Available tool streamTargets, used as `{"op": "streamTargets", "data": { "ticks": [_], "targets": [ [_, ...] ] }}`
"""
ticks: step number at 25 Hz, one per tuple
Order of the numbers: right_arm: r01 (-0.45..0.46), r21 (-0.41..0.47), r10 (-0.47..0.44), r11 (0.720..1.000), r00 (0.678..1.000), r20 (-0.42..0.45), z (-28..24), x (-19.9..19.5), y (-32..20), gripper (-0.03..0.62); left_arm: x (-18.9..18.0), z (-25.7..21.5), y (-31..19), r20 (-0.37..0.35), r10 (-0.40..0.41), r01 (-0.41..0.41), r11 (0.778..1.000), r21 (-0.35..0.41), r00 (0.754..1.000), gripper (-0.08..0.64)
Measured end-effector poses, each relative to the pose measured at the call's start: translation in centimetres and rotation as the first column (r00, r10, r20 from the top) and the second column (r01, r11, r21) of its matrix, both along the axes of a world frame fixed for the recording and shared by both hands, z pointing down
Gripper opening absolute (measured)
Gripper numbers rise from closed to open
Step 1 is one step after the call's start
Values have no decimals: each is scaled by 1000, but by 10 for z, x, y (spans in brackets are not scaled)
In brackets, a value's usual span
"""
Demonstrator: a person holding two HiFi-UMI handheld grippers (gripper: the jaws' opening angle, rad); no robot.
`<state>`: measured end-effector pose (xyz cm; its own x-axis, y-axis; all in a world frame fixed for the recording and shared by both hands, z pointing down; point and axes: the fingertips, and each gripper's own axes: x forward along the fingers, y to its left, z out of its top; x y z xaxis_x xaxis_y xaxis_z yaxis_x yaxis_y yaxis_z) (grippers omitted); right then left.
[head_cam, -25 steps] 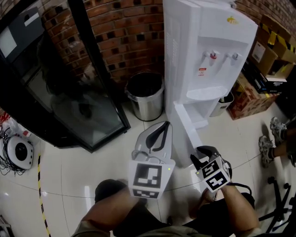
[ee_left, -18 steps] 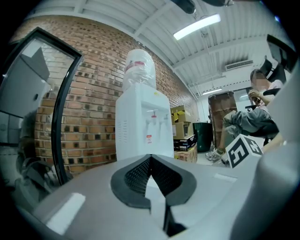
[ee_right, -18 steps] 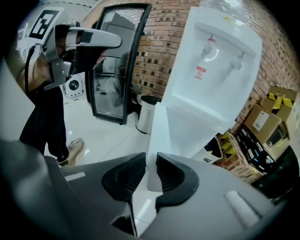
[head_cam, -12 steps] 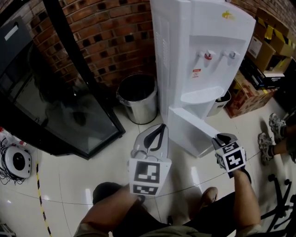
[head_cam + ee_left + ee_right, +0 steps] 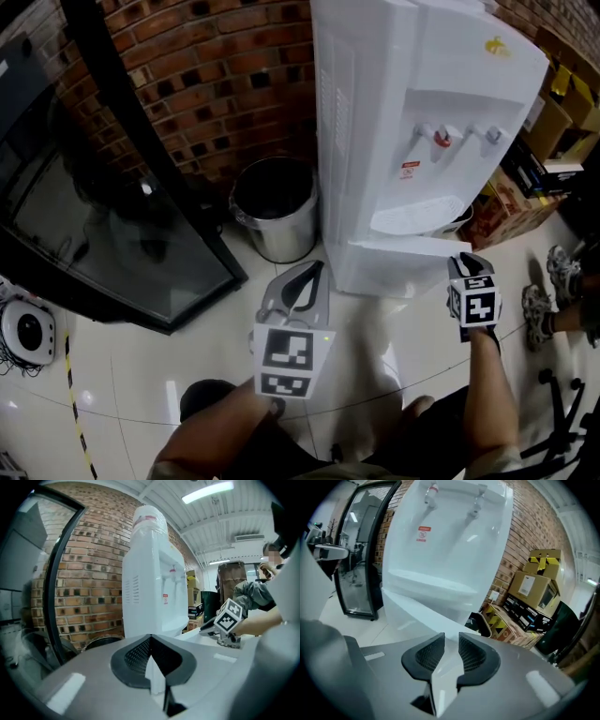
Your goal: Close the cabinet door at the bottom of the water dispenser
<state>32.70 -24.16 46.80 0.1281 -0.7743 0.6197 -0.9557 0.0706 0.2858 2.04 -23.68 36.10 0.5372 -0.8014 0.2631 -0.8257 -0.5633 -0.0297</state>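
So the left tool [image 5: 309, 274] is clenched on nothing and hangs in front of the steel bin [image 5: 277, 202], out of the door's path. That's right where we want it.

The cabinet door [image 5: 398, 253] at the foot of the water dispenser [image 5: 412, 94] looks nearly home to us. It lies almost flat across the front, with its free edge on the right a bit proud. The right tool [image 5: 466, 262] has that free edge between its jaws, grasping it lightly, and the jaws have just been easing open a touch.

To do this well, we'd push the edge straight in toward the cabinet and let the tool follow the door's arc rather than drag it sideways. We'd slip the jaws off before the edge meets the frame so nothing gets pinched, then give the panel a flat nudge to seat it. Go gentle, since we reckon the dispenser could shift on that glossy floor [image 5: 141, 375].

Count, left to right:
- one black-framed glass door [image 5: 122, 225]
- one steel bin
- two tools
- one water dispenser with one cabinet door
- two taps [image 5: 439, 139], one of them red
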Motion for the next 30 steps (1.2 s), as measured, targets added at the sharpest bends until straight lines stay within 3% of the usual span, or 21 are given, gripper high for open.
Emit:
{"op": "streamTargets", "data": {
  "ticks": [4,6,15,24,30],
  "targets": [
    [-68,75,64,995,997,48,10,8,-39,64,14,1,-4,-2,29,-29,1000,3,1000,0],
    [-62,68,58,996,997,58,24,0,-54,35,19,9,-5,14,36,-36,999,-8,999,0],
    [-61,114,40,992,985,171,35,-8,-81,26,17,21,-10,46,18,-16,999,-33,999,0],
    [21,196,-53,980,986,160,-40,-29,-34,15,17,-6,7,-1,41,-41,999,22,999,0],
    [103,320,-167,942,970,178,-114,-73,30,15,9,-36,35,-77,63,-59,997,49,995,0]
  ]
}}
